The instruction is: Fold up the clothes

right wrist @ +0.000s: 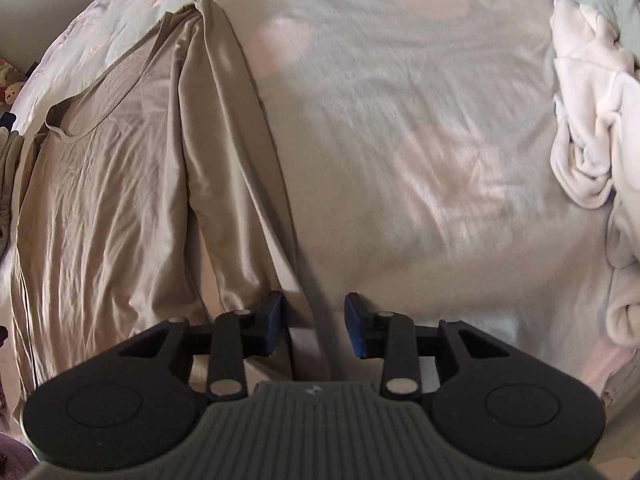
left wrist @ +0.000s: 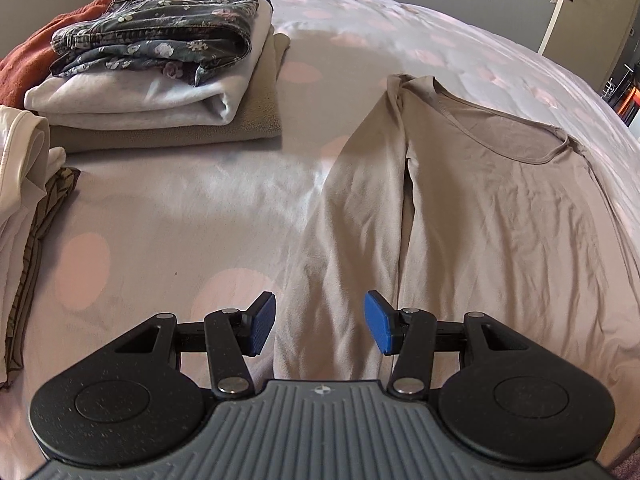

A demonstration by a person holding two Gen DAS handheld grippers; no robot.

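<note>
- A beige long-sleeved top of thin jersey (left wrist: 500,208) is laid flat, front up, on a pale quilted bedspread with pink dots (left wrist: 180,208); neckline points away from the cameras. Both sleeves are drawn in alongside the body, presumably so each can be turned inward in one sweep.
- The left gripper (left wrist: 320,326) is held over the lower part of one sleeve (left wrist: 352,240). Its blue pads (left wrist: 262,320) are seen well apart, nothing caught between them; cloth lies beneath the gap only.
- The right gripper (right wrist: 312,324) is placed at the outer edge of the other sleeve (right wrist: 240,184), near its cuff end. The jaws are seen parted, with a strip of cloth and shadow in the gap. No pinch is visible; it is judged empty.
- Both grippers are angled steeply down, which suits picking thin cloth off a soft bed.
- A stack of folded garments (left wrist: 160,80), dark floral denim on top, is kept at the far corner, well apart from the top, leaving room for folding.
- A crumpled white fleece heap (right wrist: 592,120) is left at the bed's other side, probably unfolded work waiting.
- Step judged in hand: sleeve pickup, first fold not yet made.
</note>
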